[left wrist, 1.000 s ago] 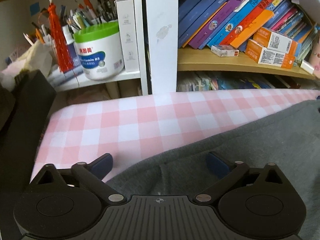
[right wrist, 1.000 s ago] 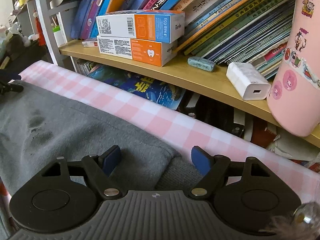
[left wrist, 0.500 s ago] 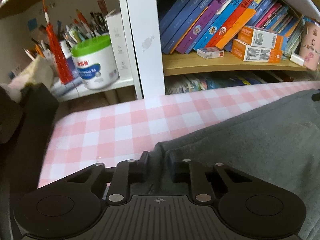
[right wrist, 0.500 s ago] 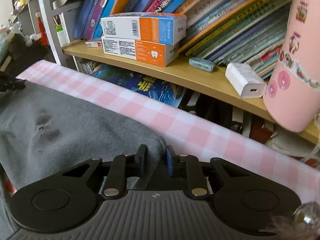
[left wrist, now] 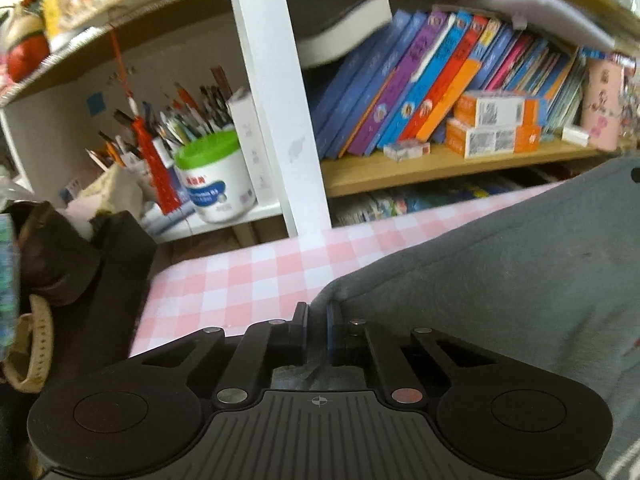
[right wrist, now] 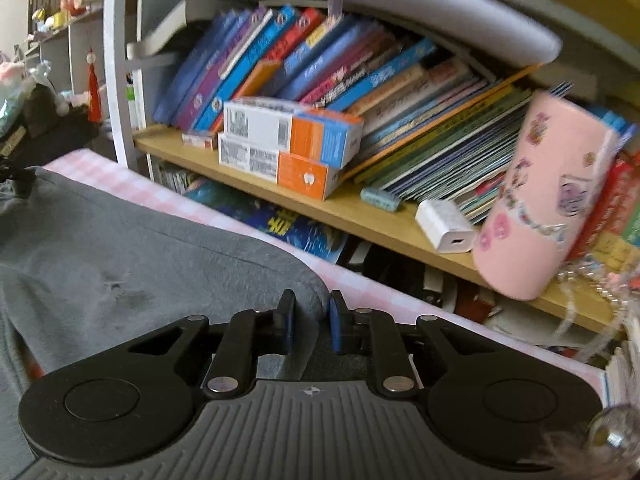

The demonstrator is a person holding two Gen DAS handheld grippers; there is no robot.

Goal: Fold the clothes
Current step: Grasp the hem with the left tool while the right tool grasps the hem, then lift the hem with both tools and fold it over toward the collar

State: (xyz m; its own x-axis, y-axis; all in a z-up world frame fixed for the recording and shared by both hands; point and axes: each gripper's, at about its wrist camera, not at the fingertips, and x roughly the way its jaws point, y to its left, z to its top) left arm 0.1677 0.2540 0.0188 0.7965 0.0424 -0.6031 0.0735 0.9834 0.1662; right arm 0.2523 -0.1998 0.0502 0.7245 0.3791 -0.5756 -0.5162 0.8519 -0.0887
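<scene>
Soft grey fleece garment (left wrist: pixel 500 280) is pinched at two corners above the pink-checked tablecloth (left wrist: pixel 248 280): left gripper (left wrist: pixel 317 320) and right gripper (right wrist: pixel 310 312) both clamped on it.

Print on books (right wrist: pixel 304 60), boxes (right wrist: pixel 288 128) and tub (left wrist: pixel 216 176), all too blurred to read

Crowded wooden bookshelf (right wrist: pixel 348 216) behind pink-checked tablecloth (left wrist: pixel 248 280)

place: home study corner | signs: children's books (left wrist: pixel 420 92) on wooden shelf (right wrist: pixel 320 208); pen pot (left wrist: pixel 212 176); pink checked cloth (left wrist: pixel 248 280)
</scene>
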